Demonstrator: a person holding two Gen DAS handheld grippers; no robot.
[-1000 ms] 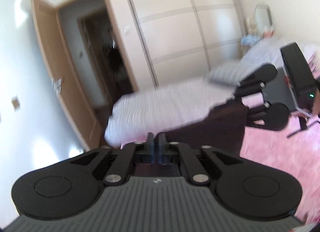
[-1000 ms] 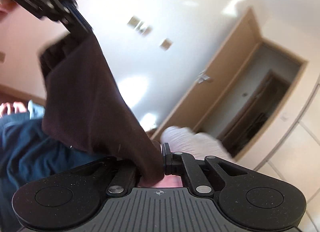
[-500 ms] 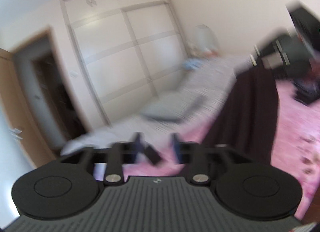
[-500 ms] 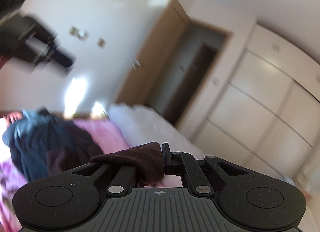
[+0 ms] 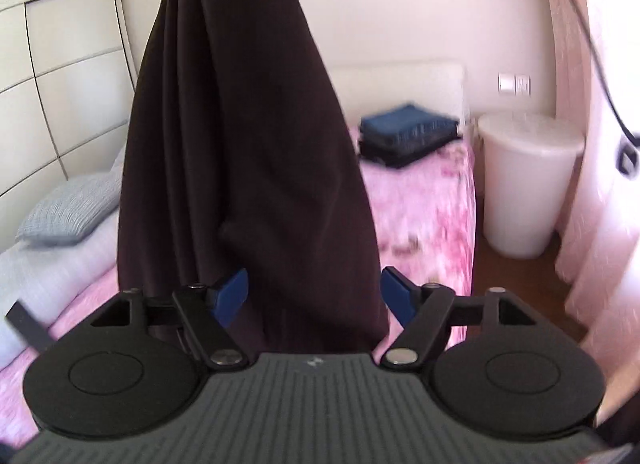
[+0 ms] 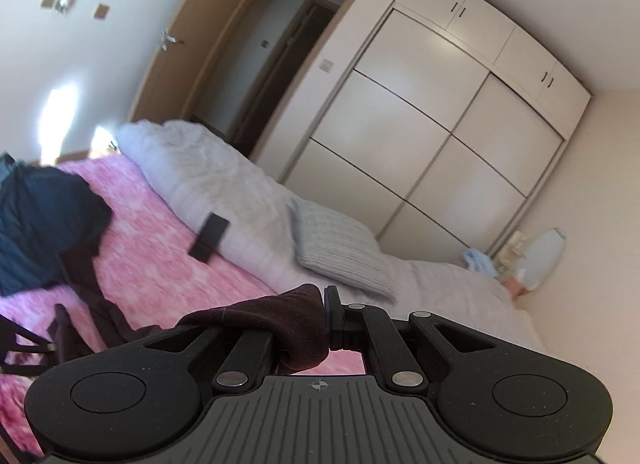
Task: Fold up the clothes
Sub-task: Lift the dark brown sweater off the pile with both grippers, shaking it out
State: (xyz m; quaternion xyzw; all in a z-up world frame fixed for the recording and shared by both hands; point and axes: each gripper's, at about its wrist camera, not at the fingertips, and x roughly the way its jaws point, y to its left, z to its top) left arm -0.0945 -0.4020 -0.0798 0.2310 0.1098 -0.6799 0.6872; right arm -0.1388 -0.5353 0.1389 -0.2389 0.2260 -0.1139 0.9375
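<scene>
The right claw is clamped on a bunched edge of the dark garment; a fold of the cloth spills over its left finger. From that grip the garment hangs in the air above the bed, seen in the left wrist view as a long draped cone with vertical folds.

The left claw stands wide, its blue pads either side of the lower part of the hanging cloth, with cloth between them but not pinched (whether a pad brushes the fabric cannot be told).

Handling judgement: the fabric is soft, thin and light, drapes freely, and will not keep a shape on its own. It appears matte, so slip in the pads is unlikely, though a thin single layer could pull out under a tug.

Recommended hold: a lower hem or corner, opposite the right claw's grip, taking a doubled edge and not a mid-panel fold, so the piece can be spread flat.

Also noted: a folded stack near the headboard, and a loose heap of clothes at the other end of the bed.
</scene>
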